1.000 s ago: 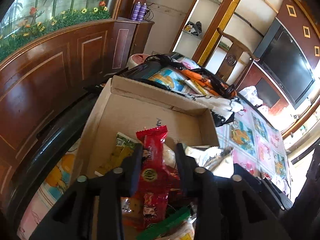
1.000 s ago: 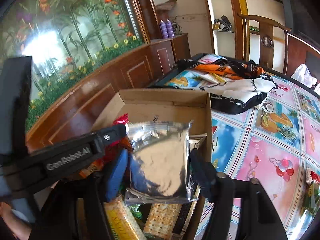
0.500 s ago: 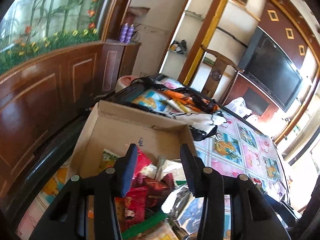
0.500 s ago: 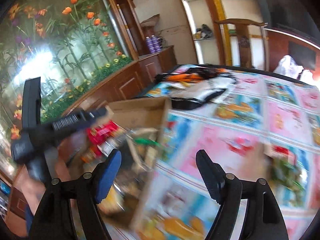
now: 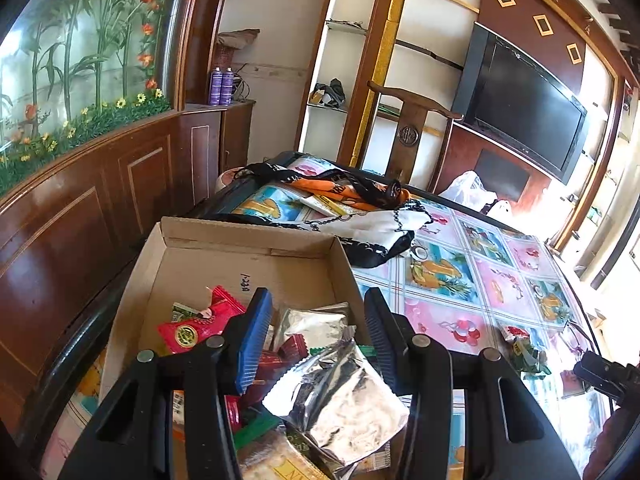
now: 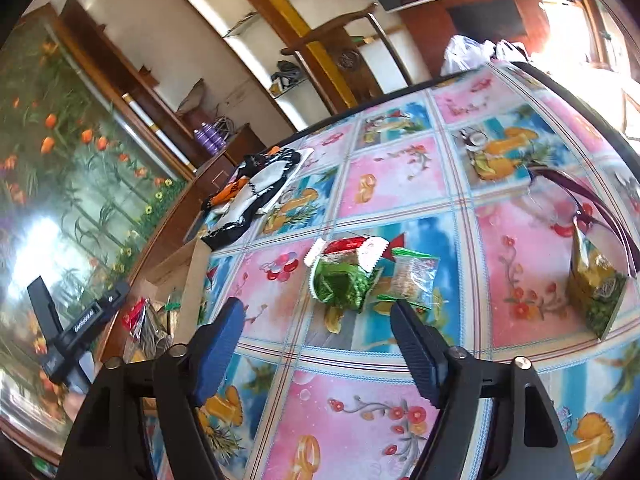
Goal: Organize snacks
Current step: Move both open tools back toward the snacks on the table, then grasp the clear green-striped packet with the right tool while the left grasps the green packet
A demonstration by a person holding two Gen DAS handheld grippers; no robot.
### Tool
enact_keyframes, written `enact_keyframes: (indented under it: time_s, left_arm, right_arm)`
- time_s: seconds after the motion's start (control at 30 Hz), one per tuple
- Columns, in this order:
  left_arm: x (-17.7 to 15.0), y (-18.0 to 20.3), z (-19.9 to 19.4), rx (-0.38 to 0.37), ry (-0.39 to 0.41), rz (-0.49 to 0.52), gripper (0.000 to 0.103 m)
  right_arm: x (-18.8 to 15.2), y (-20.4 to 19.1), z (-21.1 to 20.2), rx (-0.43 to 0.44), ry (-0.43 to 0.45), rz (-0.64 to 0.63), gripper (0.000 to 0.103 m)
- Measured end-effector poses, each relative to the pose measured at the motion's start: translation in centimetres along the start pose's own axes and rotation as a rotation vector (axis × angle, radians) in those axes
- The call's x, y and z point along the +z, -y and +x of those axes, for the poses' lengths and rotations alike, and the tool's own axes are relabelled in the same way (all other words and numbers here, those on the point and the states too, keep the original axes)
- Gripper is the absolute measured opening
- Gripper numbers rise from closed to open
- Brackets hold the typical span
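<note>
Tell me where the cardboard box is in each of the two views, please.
Left wrist view: the cardboard box fills the lower middle, snacks inside, straight behind the tool's fingers.
Right wrist view: the cardboard box is at the left edge, only partly seen, beside the other tool.
Shared landmark: the black and white bag lies on the table just beyond the box.

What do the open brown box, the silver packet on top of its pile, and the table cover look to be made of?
Open brown box: corrugated cardboard by the look, matte tan with folded flaps and raw edges.
Silver packet: likely metallised foil film, mirror-bright and creased, with a crimped edge.
Table cover: probably glossy printed plastic or oilcloth; fruit and flower squares with a sheen. Glass over it cannot be ruled out.
</note>
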State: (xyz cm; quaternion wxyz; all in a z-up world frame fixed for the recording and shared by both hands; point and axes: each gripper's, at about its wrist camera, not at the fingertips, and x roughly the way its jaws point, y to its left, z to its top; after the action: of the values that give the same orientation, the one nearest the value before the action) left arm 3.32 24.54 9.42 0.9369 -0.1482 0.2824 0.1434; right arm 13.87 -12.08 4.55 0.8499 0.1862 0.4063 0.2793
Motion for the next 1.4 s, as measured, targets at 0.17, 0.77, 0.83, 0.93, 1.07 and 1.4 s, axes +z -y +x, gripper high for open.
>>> enact_keyframes:
  time_s: [0.17,0.77,0.83,0.93,1.07,1.4]
  left_arm:
    - [-0.1,1.9,-1.2,-0.06,-0.006,0.003,0.047]
    - [-4.1,12.9,-0.2,-0.258,-0.151,0.197,0.047]
    - [-4.3,13.2,0.1,-0.263,-0.162,0.203,0.047]
    - [-4.7,13.6,0.7,-0.26,-0.191,0.212,0.047]
    - [-5.2,14.5,2.4,-0.256,-0.259,0.219,0.055]
    - [-7.1,20.6,6.9,-0.193,-0.346,0.393,0.066]
  right_arm:
    - [0.4,0.4,0.1,-0.077,0.008,-0.029,0.062]
    - [1.1,1.8,6.5,-0.227,-0.1,-0.092,0.034]
    - [0.3,0.5,6.9,-0.176,-0.135,-0.142,0.033]
    - [-0.6,-0.6,7.0,-0.099,-0.191,-0.152,0.033]
    - [-0.5,0.3,5.8,-0.161,-0.167,-0.126,0.033]
    - [-0.4,2.1,4.5,-0.178,-0.169,-0.048,0.033]
